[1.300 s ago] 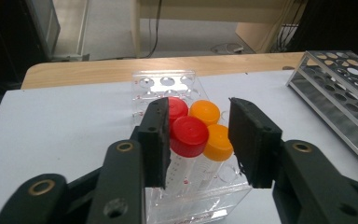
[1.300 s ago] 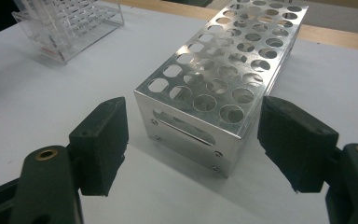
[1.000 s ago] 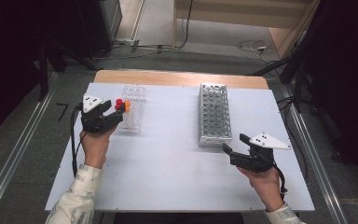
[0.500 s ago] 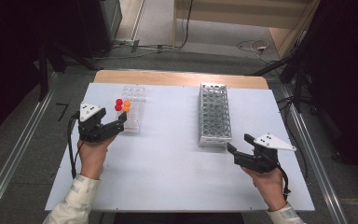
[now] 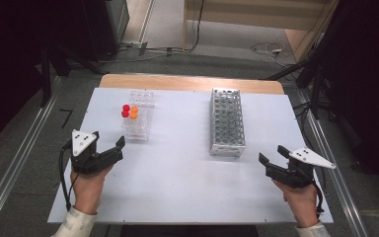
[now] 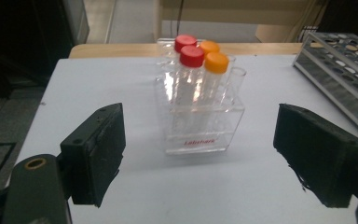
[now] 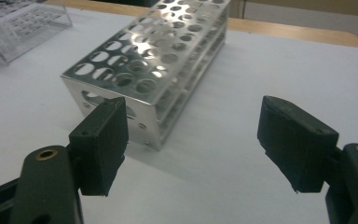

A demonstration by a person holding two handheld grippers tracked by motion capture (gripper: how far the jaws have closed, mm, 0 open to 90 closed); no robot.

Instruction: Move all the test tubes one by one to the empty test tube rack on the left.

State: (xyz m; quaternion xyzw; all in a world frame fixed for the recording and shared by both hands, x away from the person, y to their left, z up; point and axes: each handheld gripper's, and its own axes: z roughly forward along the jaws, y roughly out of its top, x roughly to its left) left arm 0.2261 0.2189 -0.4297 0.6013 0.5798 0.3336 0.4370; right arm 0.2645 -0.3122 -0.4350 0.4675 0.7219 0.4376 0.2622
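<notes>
- The left gripper is matte black plastic with a grey three-cornered plate on top; its blocky, flat-faced jaws have just been opening and stand spread wide with nothing between them.
- Just beyond those jaws on the bench, a smooth white sheet edged by a strip of pale wood at the far side, stands the clear rack, a see-through box with red lettering on its front wall.
- In it four transparent tubes stand upright, two with red caps and two with orange caps, round and glossy.
- The right gripper, the same black build, holds its jaws spread and empty near the corner of the metal rack, a shiny oblong of perforated sheet with rows of round holes.
</notes>
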